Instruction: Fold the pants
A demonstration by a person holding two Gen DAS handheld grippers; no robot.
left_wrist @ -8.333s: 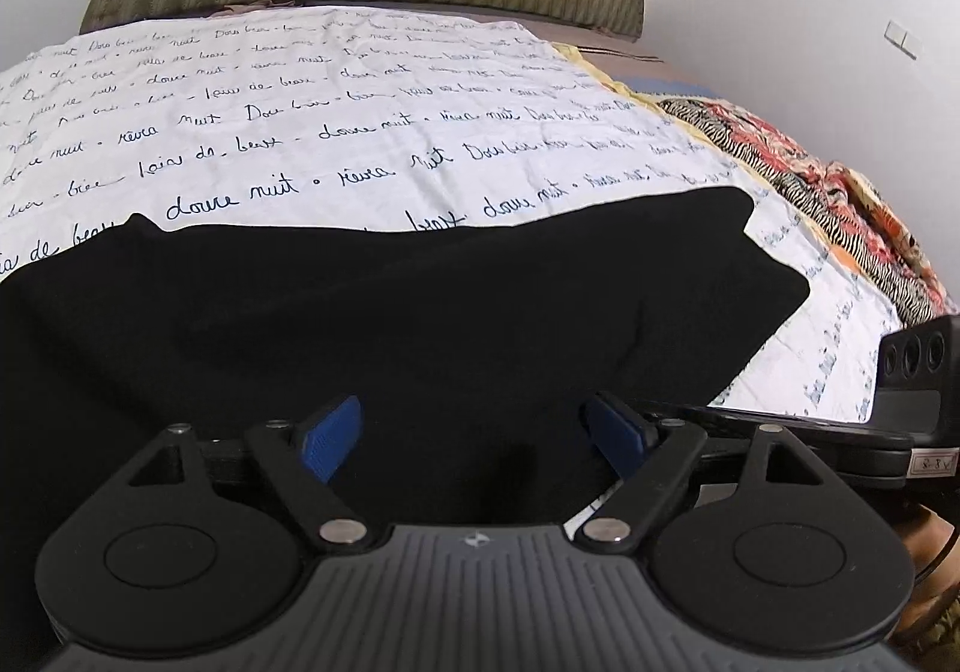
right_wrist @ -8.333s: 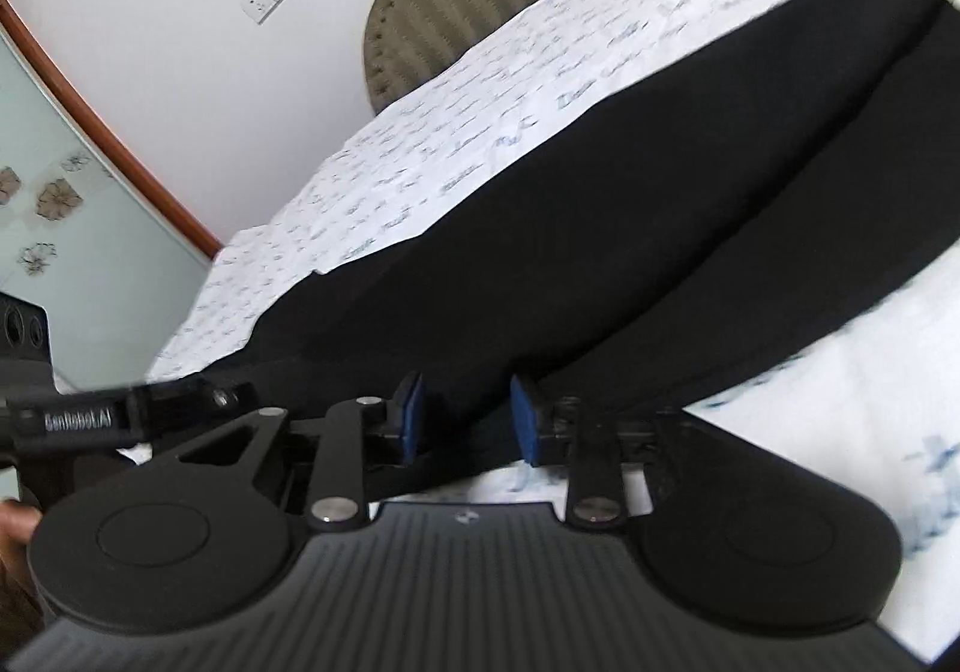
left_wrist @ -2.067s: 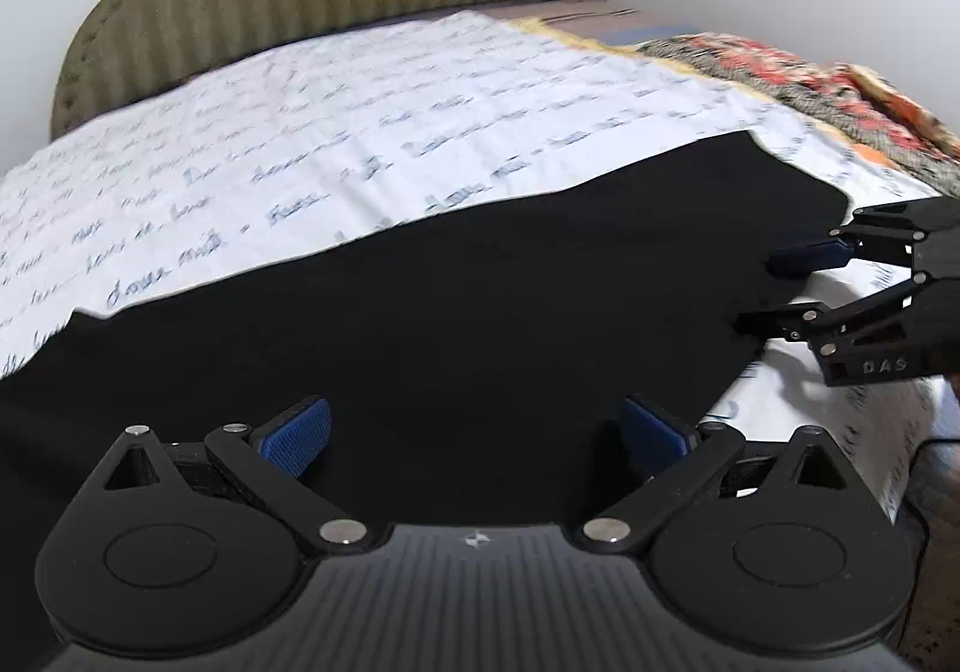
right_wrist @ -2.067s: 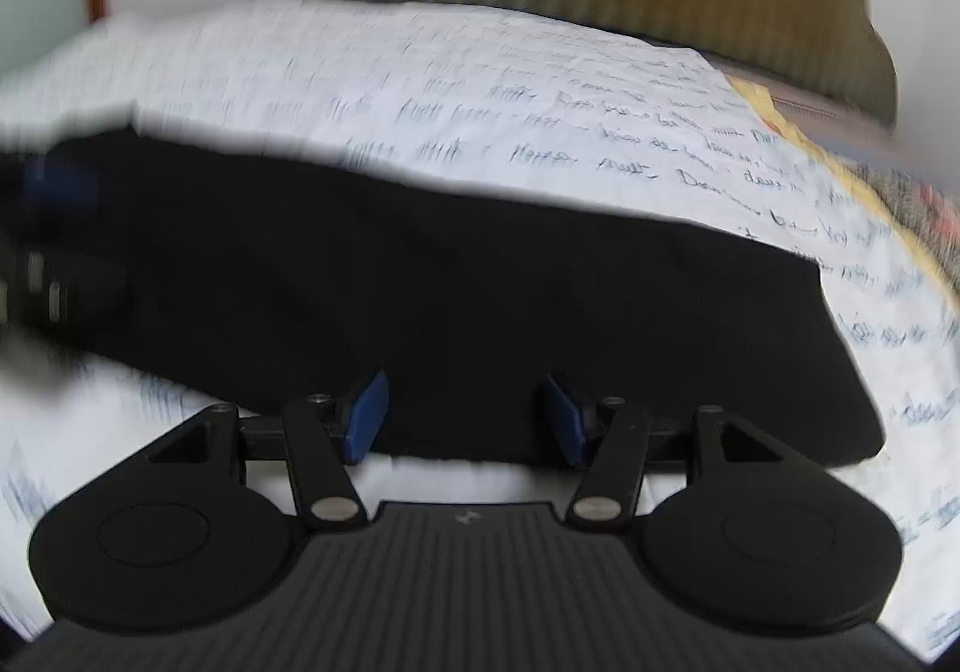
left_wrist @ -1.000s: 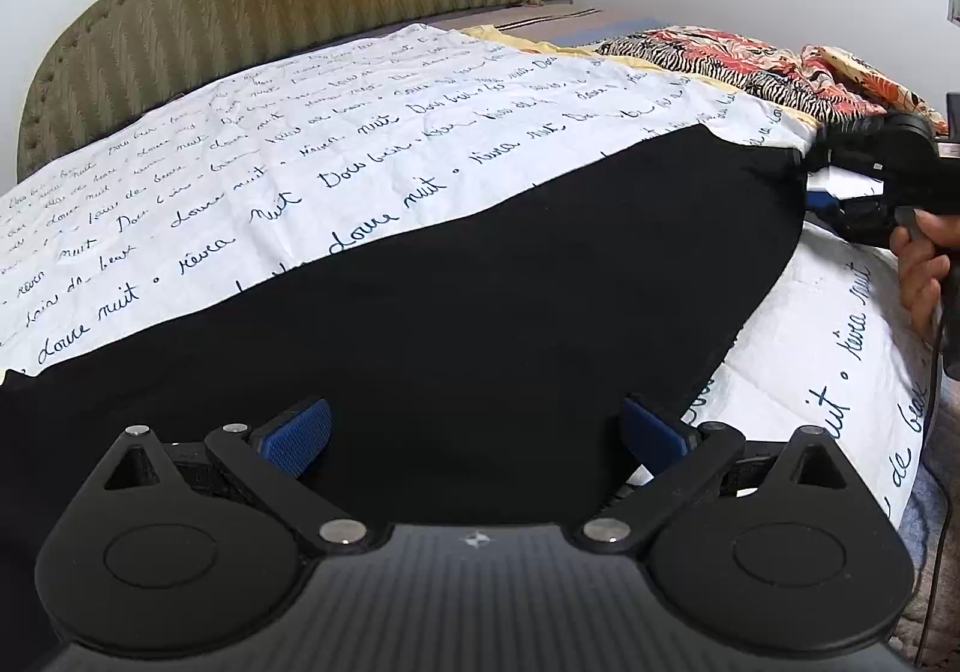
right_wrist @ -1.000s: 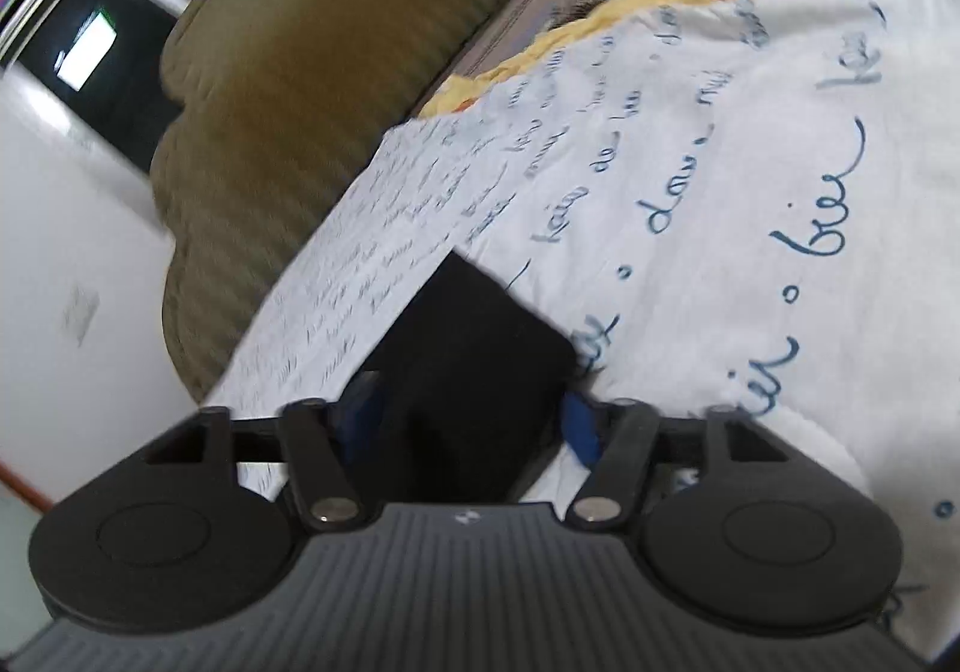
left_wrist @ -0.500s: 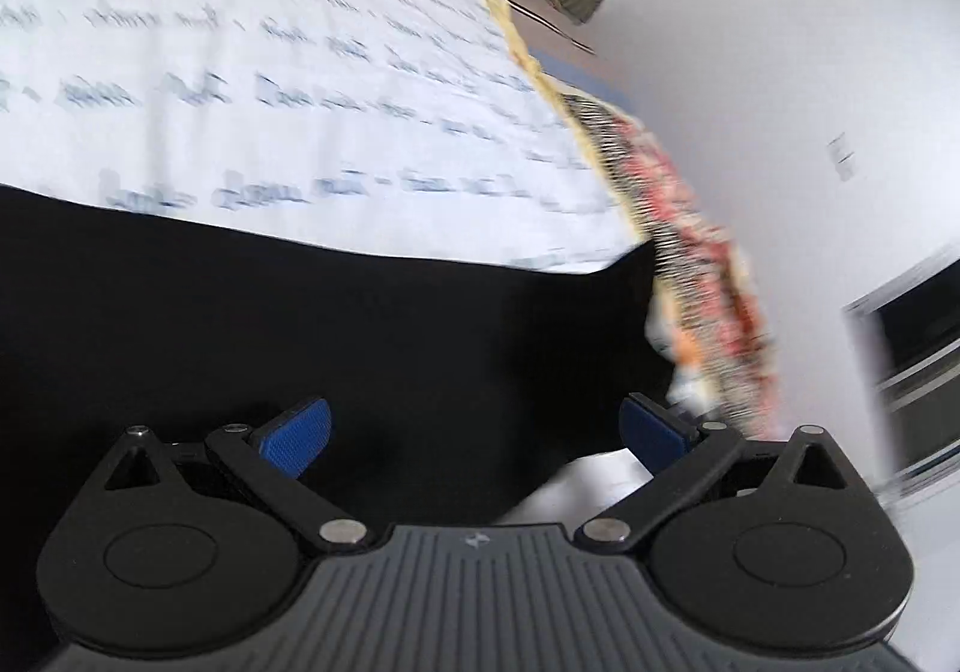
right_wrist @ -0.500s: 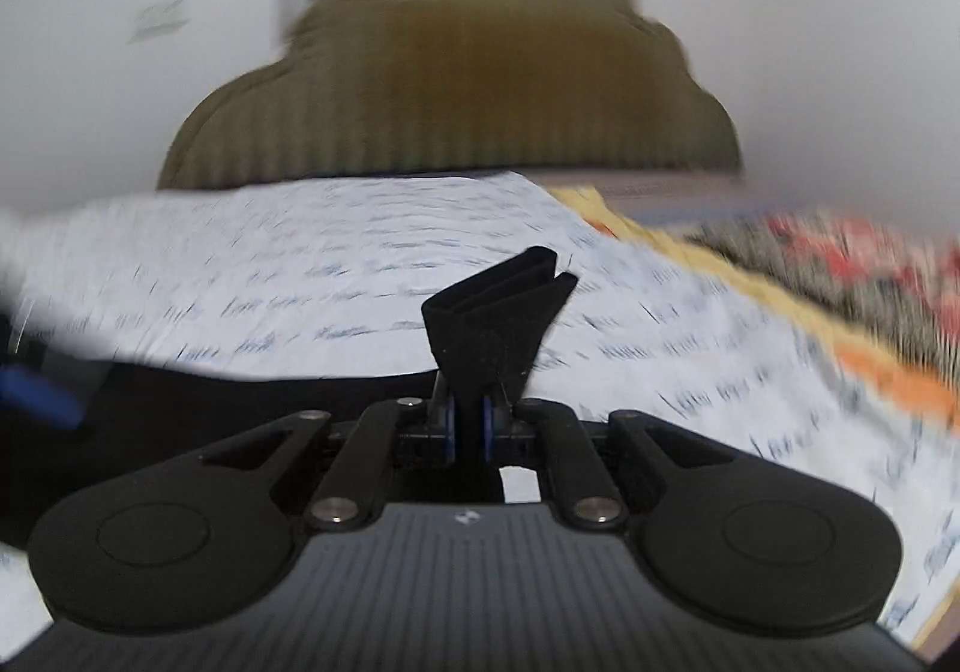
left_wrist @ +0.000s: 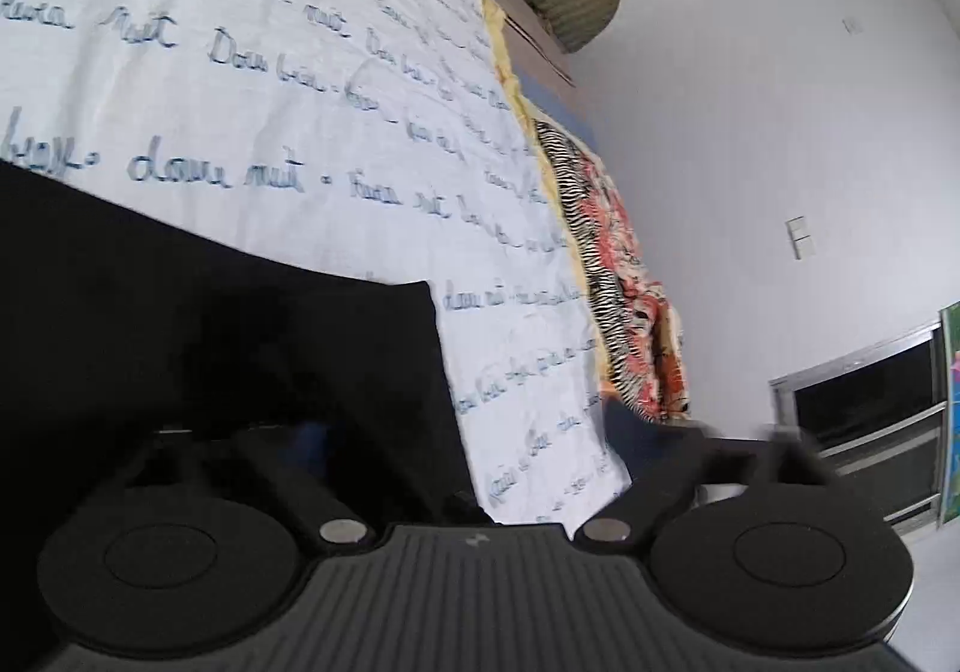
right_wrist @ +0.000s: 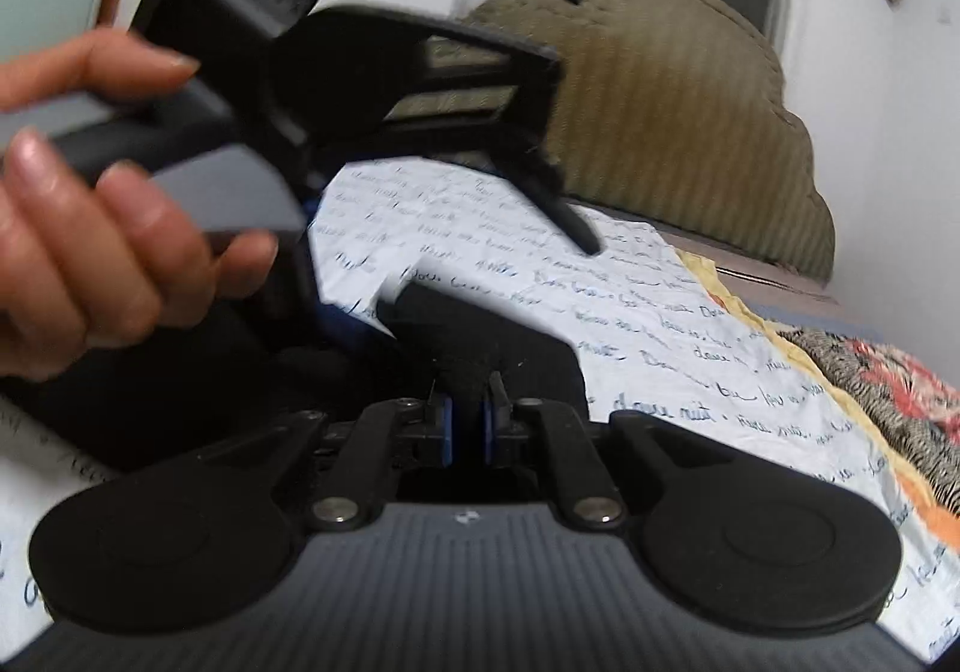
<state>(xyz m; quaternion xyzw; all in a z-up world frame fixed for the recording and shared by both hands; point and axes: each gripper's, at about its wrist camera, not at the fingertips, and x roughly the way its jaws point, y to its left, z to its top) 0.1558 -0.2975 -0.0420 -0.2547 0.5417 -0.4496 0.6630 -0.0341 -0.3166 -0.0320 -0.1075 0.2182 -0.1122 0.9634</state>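
Note:
Black pants point(left_wrist: 210, 312) lie on a white sheet with blue script point(left_wrist: 270, 72). My left gripper point(left_wrist: 465, 420) hangs over their right-hand edge. Its jaws are closing with that edge between them, and the pads stand apart from the cloth. My right gripper point(right_wrist: 467, 423) is shut on a raised fold of the black pants point(right_wrist: 480, 336), which stands up between the blue pads point(right_wrist: 445, 429). In the right wrist view a person's hand point(right_wrist: 90, 228) holds the left tool's handle close by at the upper left, just above the same fold.
An olive padded headboard point(right_wrist: 678, 120) closes the far end of the bed. A zebra and red patterned blanket point(left_wrist: 624, 276) lies along the bed's right side, next to a white wall with a dark window point(left_wrist: 870, 408).
The right gripper shut on a corner of the pants, lifted it and carried it over to the left gripper. The left gripper rolled, and its fingers now stand closer together.

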